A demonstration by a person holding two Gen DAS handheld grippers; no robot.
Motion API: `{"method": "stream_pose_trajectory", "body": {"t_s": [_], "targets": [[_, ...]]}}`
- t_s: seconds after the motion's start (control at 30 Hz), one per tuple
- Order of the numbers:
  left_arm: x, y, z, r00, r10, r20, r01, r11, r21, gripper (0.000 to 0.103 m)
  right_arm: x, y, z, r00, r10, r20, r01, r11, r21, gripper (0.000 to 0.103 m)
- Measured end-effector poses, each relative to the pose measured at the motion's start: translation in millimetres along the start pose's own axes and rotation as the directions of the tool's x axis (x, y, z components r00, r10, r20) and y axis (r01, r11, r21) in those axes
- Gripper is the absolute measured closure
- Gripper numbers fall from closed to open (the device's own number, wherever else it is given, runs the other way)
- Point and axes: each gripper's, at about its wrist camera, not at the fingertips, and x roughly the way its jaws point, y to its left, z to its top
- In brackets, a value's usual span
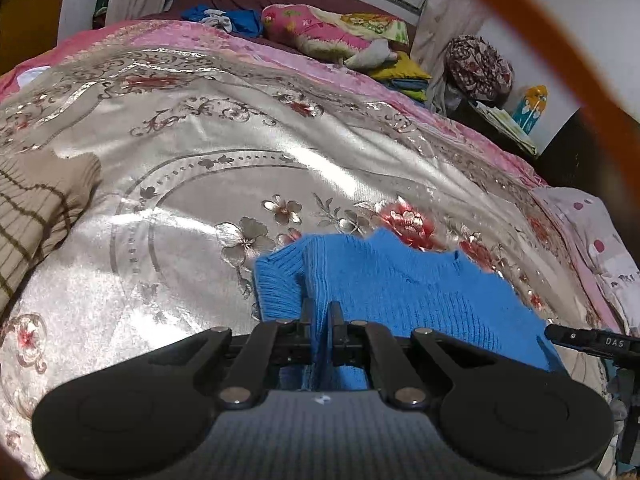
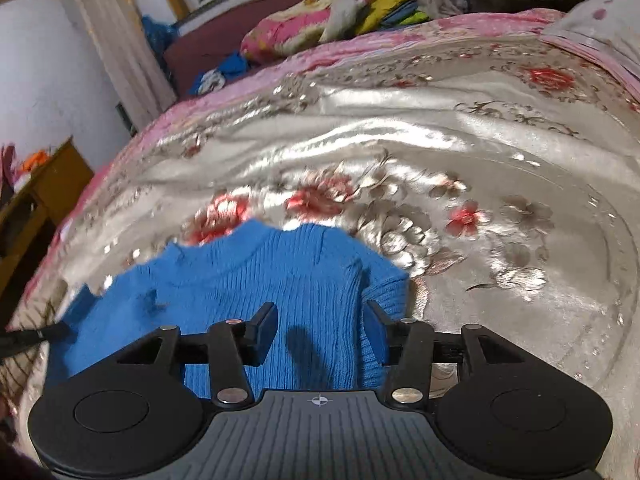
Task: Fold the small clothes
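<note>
While the blue sweater (image 1: 400,288) lies on the bed (image 1: 200,184), left claw (image 1: 320,312) is clenched on its fabric; right claw (image 2: 322,316) released, jaws apart w/ sweater between.

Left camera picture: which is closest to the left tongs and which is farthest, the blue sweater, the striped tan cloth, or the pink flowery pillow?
1. Blue sweater: pinched right between the left tongs, at the bottom middle.
2. Striped tan cloth: on the bedspread, off to the left edge.
3. Pink flowery pillow: far away at the head of the bed, top middle.
</note>
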Motion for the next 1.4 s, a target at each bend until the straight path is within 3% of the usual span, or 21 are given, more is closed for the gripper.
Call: {"method": "stream_pose_trajectory", "body": {"t_s": [0.07, 0.13, 0.2, 0.4, 0.5, 0.6, 0.77, 0.87, 1.0, 1.1, 1.2, 1.27, 1.4], "targets": [[1, 0, 0, 1.000, 0.001, -0.003, -0.001, 1.000, 0.001, 0.092, 5, 5, -3, 1.000, -0.012, -0.013, 0.012, 0.999, -0.031, 0.064], [1, -2, -1, 1.000, 0.005, -0.002, -0.005, 1.000, 0.006, 0.092, 7, 12, -6, 1.000, -0.011, -0.012, 0.011, 0.998, -0.060, 0.086], [-1, -1, 0, 1.000, -0.002, 0.004, 0.002, 1.000, -0.004, 0.092, 4, 16, -6, 1.000, -0.007, 0.001, 0.007, 0.998, -0.069, 0.094], [-26, 3, 13, 0.994, -0.041, 0.106, 0.047, 0.998, -0.047, 0.094, -32, 17, 10, 0.988, 0.030, 0.153, -0.021, 0.998, -0.062, 0.095], [-30, 7, 21, 0.989, -0.034, 0.145, 0.044, 0.997, -0.066, 0.094, -37, 9, 17, 0.981, 0.008, 0.192, -0.002, 1.000, -0.030, 0.095], [-18, 15, 17, 0.994, -0.006, 0.106, 0.015, 0.996, -0.088, 0.094, -26, -2, 14, 0.985, -0.030, 0.172, 0.028, 1.000, 0.014, 0.095], [-8, 17, -2, 0.999, -0.014, 0.040, 0.017, 0.996, -0.090, 0.094, 7, -9, -6, 0.993, -0.092, 0.068, 0.091, 0.996, 0.004, 0.095], [-10, 14, -3, 0.999, -0.034, 0.039, 0.037, 0.996, -0.085, 0.090, 12, -10, -13, 0.994, -0.091, 0.060, 0.090, 0.996, 0.013, 0.095], [-8, 8, 2, 0.998, -0.017, 0.052, 0.020, 0.998, -0.064, 0.062, 12, -8, -12, 0.994, -0.088, 0.058, 0.087, 0.996, 0.016, 0.095], [0, 5, 2, 0.999, 0.000, 0.033, 0.001, 0.999, -0.045, 0.059, 11, -7, -13, 0.995, -0.087, 0.057, 0.086, 0.996, 0.016, 0.094], [6, -2, -2, 0.999, 0.035, 0.019, -0.035, 0.999, 0.000, 0.063, 12, -5, -13, 0.994, -0.090, 0.055, 0.089, 0.996, 0.011, 0.094], [10, -5, -3, 0.998, 0.060, 0.000, -0.060, 0.998, 0.027, 0.090, 10, -4, -12, 0.995, -0.087, 0.057, 0.087, 0.996, 0.010, 0.094], [-1, -4, 2, 0.997, 0.057, 0.043, -0.058, 0.998, 0.018, 0.093, 2, -1, -7, 0.994, -0.074, 0.084, 0.074, 0.997, 0.003, 0.094]]}}
